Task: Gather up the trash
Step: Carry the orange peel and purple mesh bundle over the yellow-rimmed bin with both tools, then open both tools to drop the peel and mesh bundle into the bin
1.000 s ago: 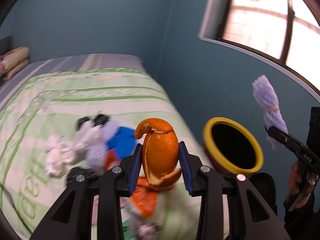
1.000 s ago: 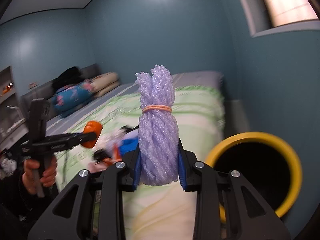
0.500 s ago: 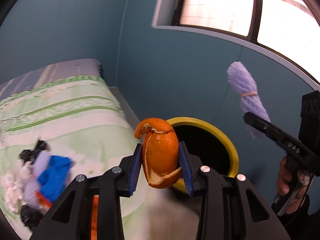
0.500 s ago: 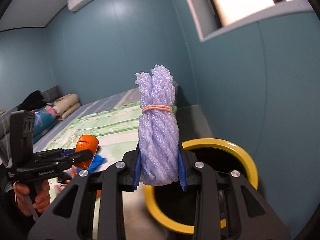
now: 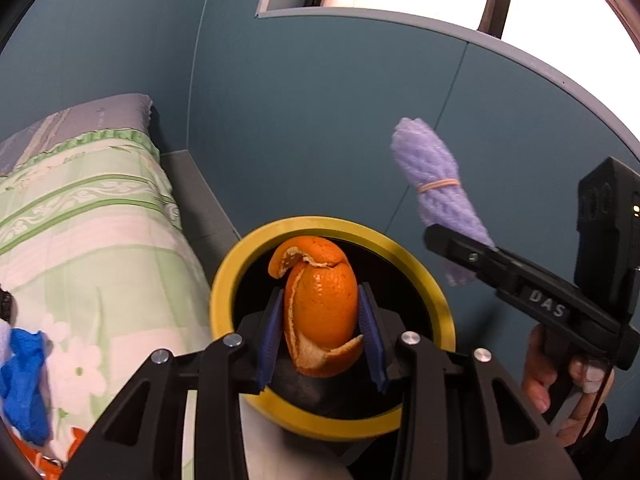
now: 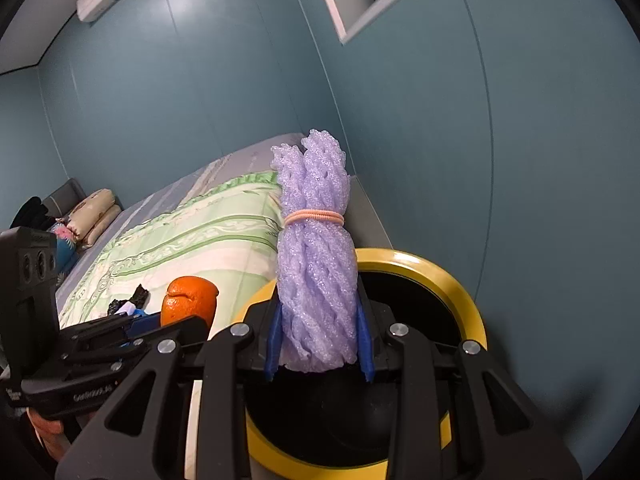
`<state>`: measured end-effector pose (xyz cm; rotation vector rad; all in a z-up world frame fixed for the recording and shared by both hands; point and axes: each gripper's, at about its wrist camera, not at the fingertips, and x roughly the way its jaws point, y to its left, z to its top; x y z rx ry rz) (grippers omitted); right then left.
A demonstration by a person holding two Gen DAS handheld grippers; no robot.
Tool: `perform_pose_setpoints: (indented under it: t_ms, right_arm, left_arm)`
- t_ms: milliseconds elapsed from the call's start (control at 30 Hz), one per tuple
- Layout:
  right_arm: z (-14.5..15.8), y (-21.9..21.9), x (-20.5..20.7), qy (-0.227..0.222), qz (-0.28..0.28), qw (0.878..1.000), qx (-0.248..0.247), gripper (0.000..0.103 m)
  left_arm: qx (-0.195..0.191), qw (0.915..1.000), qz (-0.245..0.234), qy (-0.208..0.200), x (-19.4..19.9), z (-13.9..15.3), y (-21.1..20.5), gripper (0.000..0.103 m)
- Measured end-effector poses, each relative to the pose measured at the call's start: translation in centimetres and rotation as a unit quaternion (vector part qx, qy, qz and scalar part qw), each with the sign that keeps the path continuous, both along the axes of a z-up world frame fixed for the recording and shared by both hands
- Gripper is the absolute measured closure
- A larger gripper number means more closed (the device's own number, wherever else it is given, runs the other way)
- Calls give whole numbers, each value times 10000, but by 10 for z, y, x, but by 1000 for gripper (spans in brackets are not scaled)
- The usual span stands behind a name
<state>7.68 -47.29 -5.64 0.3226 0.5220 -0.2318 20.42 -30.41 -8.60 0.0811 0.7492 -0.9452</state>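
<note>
My left gripper point(image 5: 322, 336) is shut on an orange peel point(image 5: 320, 304) and holds it over the mouth of the yellow-rimmed black bin point(image 5: 236, 268). My right gripper point(image 6: 319, 344) is shut on a purple foam net bundle point(image 6: 316, 264) tied with a pink band, held above the same bin point(image 6: 460, 288). The bundle also shows in the left wrist view point(image 5: 436, 192), to the right of the bin. The peel shows in the right wrist view point(image 6: 188, 300), left of the bin.
A bed with a green patterned cover point(image 5: 80, 240) lies left of the bin, with a blue item point(image 5: 24, 380) and other scraps on it. A teal wall point(image 5: 340, 120) stands close behind the bin. Pillows point(image 6: 92, 216) lie at the bed's far end.
Both grippers have swung from the bed toward the bin. The orange peel now sits over the bin's mouth and the purple bundle has come closer to it.
</note>
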Motion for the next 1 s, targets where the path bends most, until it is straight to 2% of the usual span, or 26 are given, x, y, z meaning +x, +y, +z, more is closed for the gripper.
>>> perform_pose_setpoints:
  t_ms: [400,433,500,567,600,700,1000]
  right_arm:
    - [-8,-14,28,281,-183,9994,46,71]
    - [-8,-15,33,281,-193,9994,35,71]
    - [-8,-18,33,252,-280,9993,20,63]
    - [-8,-20,33,251,-391,9989,21,60]
    - [-8,-21,32,229,-439,9988,20,58]
    - [-6,-20,29,183,-481,9987,9,53]
    - [15,-1,17,20,-397,9990,-181,53]
  left_arm:
    - [88,9994,-11,320,12,-28,-23,67]
    - [88,9994,-9,326,12,-29,-24,65]
    - [49,9997,9,250,8,-26,-21,44]
    - [11,9999,97,105,7,-23,-16,32]
    - [10,9999,148,32,6,-21,-14,30]
    - [-37,9997,239,36,10,-16,-5,29]
    - [-215,9975,659,-169,18,11,42,29]
